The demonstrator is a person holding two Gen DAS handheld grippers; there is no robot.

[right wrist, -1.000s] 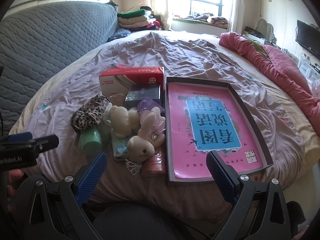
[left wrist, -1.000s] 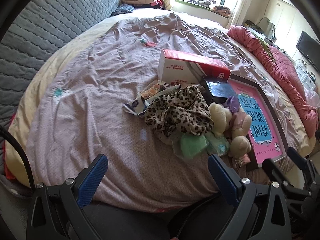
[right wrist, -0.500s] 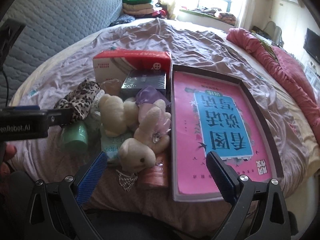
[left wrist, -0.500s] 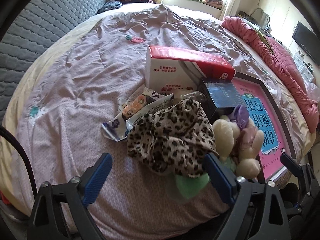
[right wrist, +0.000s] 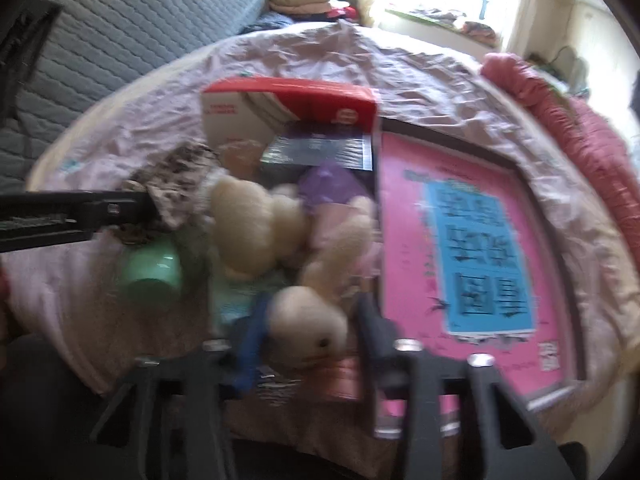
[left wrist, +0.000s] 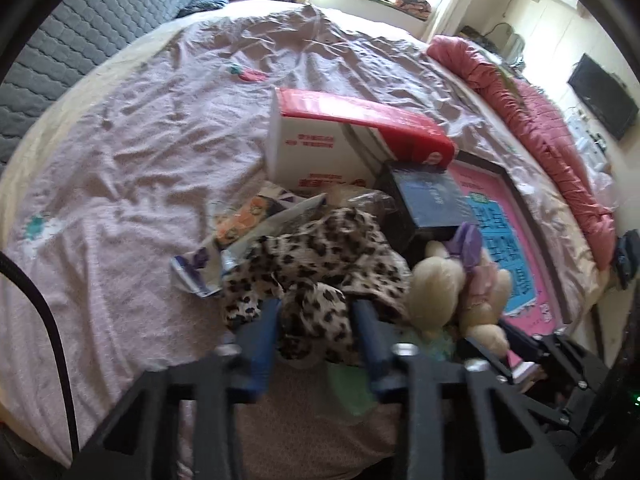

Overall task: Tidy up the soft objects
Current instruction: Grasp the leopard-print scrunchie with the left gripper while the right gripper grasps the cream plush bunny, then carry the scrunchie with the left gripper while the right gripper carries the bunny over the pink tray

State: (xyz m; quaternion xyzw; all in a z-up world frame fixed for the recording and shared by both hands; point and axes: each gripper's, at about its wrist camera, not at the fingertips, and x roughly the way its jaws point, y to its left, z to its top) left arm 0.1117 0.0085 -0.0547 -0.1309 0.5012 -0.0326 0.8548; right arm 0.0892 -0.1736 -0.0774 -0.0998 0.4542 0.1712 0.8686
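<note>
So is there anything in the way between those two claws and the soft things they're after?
Nothing visible. The left gripper has just closed its jaws on the leopard cloth, and the right gripper has just closed on the plush bunny. Both pads already press on their targets.

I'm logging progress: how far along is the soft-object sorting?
Nothing looks sorted yet: everything is piled by the red box. In hand: the left claw has just closed on the leopard cloth, the right claw on the plush rabbit. Moving them remains.
</note>
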